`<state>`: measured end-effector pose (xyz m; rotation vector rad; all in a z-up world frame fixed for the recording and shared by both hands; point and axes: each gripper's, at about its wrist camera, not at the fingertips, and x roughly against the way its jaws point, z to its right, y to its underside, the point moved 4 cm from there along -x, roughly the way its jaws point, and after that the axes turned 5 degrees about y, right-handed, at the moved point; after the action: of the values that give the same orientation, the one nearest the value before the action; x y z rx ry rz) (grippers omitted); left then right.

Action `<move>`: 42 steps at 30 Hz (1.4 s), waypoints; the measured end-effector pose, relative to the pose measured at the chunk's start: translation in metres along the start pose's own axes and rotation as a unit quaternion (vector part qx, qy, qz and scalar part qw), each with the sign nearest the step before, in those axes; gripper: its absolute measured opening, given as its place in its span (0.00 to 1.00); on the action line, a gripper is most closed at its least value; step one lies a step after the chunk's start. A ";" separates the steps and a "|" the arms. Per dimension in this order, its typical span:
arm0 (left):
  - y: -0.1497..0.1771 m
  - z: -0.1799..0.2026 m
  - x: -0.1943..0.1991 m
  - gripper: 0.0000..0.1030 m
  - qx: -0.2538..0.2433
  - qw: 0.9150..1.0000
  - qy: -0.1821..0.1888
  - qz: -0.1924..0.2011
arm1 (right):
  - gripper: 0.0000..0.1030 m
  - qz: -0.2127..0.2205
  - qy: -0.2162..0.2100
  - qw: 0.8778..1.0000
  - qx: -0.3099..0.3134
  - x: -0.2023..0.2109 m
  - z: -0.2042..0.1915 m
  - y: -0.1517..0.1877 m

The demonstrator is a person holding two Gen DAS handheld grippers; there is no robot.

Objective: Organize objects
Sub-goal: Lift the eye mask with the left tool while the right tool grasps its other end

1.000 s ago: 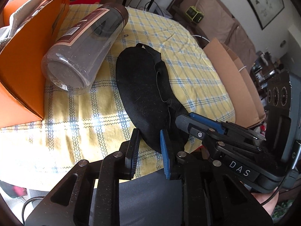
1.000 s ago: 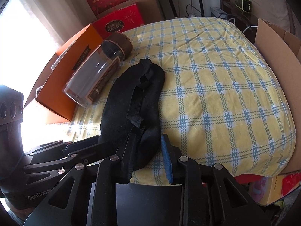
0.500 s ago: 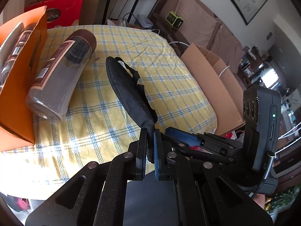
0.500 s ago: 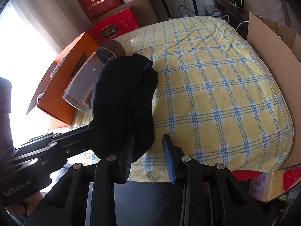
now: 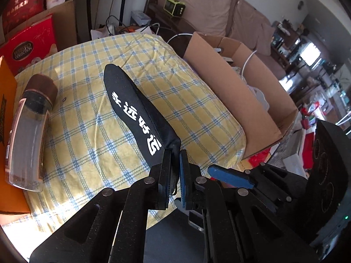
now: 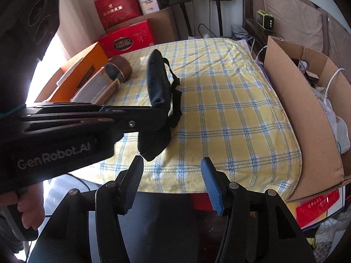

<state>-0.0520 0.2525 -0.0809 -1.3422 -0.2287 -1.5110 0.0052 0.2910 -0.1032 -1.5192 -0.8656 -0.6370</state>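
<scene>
My left gripper [image 5: 175, 153] is shut on a black sleep mask [image 5: 136, 111] with white characters printed on it and holds it up off the yellow checked cloth [image 5: 92, 118]. In the right wrist view the mask [image 6: 159, 87] hangs from the left gripper [image 6: 163, 115] with its strap dangling. My right gripper [image 6: 171, 173] is open and empty, below and in front of the mask, near the table's front edge. A clear bottle with a brown cap [image 5: 28, 135] lies on its side at the left; it also shows in the right wrist view [image 6: 103, 81].
An orange box [image 6: 81, 65] lies beside the bottle at the left. An open cardboard box [image 5: 239, 96] with cables and bags stands off the table's right edge. Red gift boxes [image 6: 127, 37] stand behind the table.
My left gripper has closed on the mask and lifted it off the cloth, turning the printed side into view. My right gripper has opened wider and pulled back.
</scene>
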 end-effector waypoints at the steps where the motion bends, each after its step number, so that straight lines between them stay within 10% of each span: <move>1: -0.002 0.003 -0.002 0.07 -0.005 1.000 0.000 -0.004 | 0.57 0.004 -0.003 1.000 0.001 0.000 -0.001 -0.001; 7: -0.007 0.004 -0.011 0.07 0.013 0.999 0.025 -0.015 | 0.56 0.019 -0.046 0.998 -0.042 -0.011 0.003 -0.009; 10: -0.007 -0.001 -0.009 0.12 0.028 0.999 0.041 -0.008 | 0.26 0.026 -0.055 0.996 -0.062 -0.017 0.009 -0.011; 14: -0.003 -0.014 -0.002 0.29 0.062 0.995 0.077 0.002 | 0.19 0.023 -0.068 0.993 -0.097 -0.025 0.020 -0.013; 31: 0.020 -0.077 -0.015 0.47 0.206 0.967 0.149 0.010 | 0.10 0.019 -0.133 0.977 -0.164 -0.011 0.029 -0.013; 39: 0.013 -0.082 -0.038 0.47 0.259 0.940 0.222 -0.005 | 0.10 0.026 -0.138 0.981 -0.133 0.009 0.012 -0.006; 42: 0.010 -0.080 -0.038 0.25 0.251 0.947 0.199 0.008 | 0.10 0.021 -0.129 0.984 -0.123 0.006 0.007 -0.005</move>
<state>-0.1003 0.2123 -0.1447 -0.6195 -0.3165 -1.5418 0.0046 0.2991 -0.0963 -1.8675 -0.9735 -0.5383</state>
